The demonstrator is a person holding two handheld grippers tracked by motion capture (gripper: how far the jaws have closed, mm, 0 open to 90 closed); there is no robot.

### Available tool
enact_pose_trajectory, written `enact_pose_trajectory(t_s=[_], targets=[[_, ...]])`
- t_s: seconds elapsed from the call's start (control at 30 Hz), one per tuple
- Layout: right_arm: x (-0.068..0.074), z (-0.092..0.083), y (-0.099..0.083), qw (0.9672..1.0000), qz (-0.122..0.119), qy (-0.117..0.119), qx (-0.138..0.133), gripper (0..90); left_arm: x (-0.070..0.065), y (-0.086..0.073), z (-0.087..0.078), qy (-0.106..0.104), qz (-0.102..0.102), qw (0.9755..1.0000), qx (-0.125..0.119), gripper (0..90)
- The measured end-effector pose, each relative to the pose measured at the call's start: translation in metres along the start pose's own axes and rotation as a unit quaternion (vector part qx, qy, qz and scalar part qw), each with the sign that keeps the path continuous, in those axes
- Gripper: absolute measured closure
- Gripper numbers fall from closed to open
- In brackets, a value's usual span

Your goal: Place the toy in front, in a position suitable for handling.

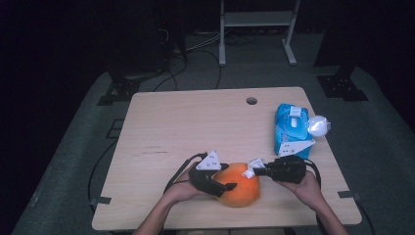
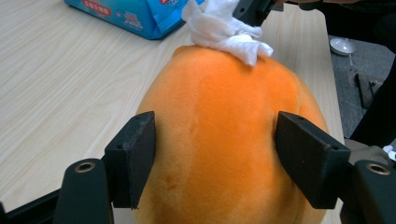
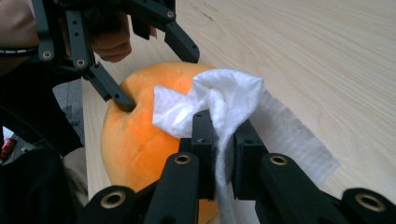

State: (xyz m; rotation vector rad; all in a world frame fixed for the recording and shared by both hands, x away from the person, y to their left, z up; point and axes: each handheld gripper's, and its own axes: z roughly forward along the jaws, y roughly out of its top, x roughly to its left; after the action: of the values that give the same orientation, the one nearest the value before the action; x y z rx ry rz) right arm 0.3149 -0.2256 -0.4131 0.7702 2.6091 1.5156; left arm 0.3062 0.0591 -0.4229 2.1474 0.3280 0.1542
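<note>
From my screen the only container on the table (image 1: 161, 122) is the blue wipes pack (image 1: 289, 128) near the far right edge, flap on top, with a white crumpled ball (image 1: 318, 126) touching its right side. Can't see what's inside the pack itself.

The orange plush fruit (image 1: 240, 185) sits near the front edge, roughly in the middle. My left gripper (image 1: 226, 182) comes in from the left, lying nearly level, its 2 jaws straddling the fruit and pressing into the fuzzy sides, so it's clamped on the fruit. In the left gripper view both pads (image 2: 133, 156) dent the orange surface.

My right gripper (image 1: 255, 169) comes in from the right, also about level, jaws pinched tight on a white wipe (image 3: 219, 100). The bunched wipe rests against the fruit's top right side, with a loose tail lying on the wood.
</note>
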Motion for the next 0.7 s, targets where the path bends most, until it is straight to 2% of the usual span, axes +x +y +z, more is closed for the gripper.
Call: enact_pose_trajectory(t_s=[0.13, 0.27, 0.33, 0.37, 0.43, 0.53, 0.6, 0.63, 0.7], targets=[[0.008, 0.01, 0.011, 0.9998, -0.016, 0.005, -0.008, 81.1, -0.009, 0.006, 0.005, 0.006, 0.013, 0.9999, 0.002, 29.1], [0.014, 0.02, 0.018, 0.9994, -0.032, 0.013, -0.001, 81.1, -0.012, 0.008, 0.004, 0.008, 0.026, 0.9996, 0.007, 28.1], [0.016, 0.02, 0.017, 0.9992, -0.037, 0.014, 0.002, 81.2, -0.008, 0.007, 0.0, -0.005, 0.02, 0.9998, -0.002, 25.6], [0.016, 0.015, 0.014, 0.9992, -0.038, 0.015, 0.001, 81.2, -0.003, 0.007, -0.002, -0.01, 0.003, 0.9999, -0.008, 18.2], [0.015, 0.009, 0.009, 0.9989, -0.04, 0.023, -0.005, 81.1, 0.003, 0.004, -0.002, -0.018, -0.018, 0.9996, -0.013, 11.0], [0.014, 0.004, 0.004, 0.9984, -0.043, 0.035, -0.01, 81.0, 0.009, -0.001, 0.001, -0.032, -0.051, 0.9981, -0.014, 7.6], [0.015, 0.003, 0.004, 0.9982, -0.046, 0.037, -0.01, 80.9, 0.012, -0.005, 0.005, -0.047, -0.074, 0.9961, -0.009, 7.4], [0.015, 0.004, 0.004, 0.9982, -0.047, 0.037, -0.01, 80.8, 0.012, -0.005, 0.005, -0.047, -0.074, 0.9961, -0.009, 7.5], [0.015, 0.004, 0.004, 0.9981, -0.047, 0.038, -0.009, 80.8, 0.013, -0.008, 0.009, -0.061, -0.088, 0.9942, 0.006, 8.7]])
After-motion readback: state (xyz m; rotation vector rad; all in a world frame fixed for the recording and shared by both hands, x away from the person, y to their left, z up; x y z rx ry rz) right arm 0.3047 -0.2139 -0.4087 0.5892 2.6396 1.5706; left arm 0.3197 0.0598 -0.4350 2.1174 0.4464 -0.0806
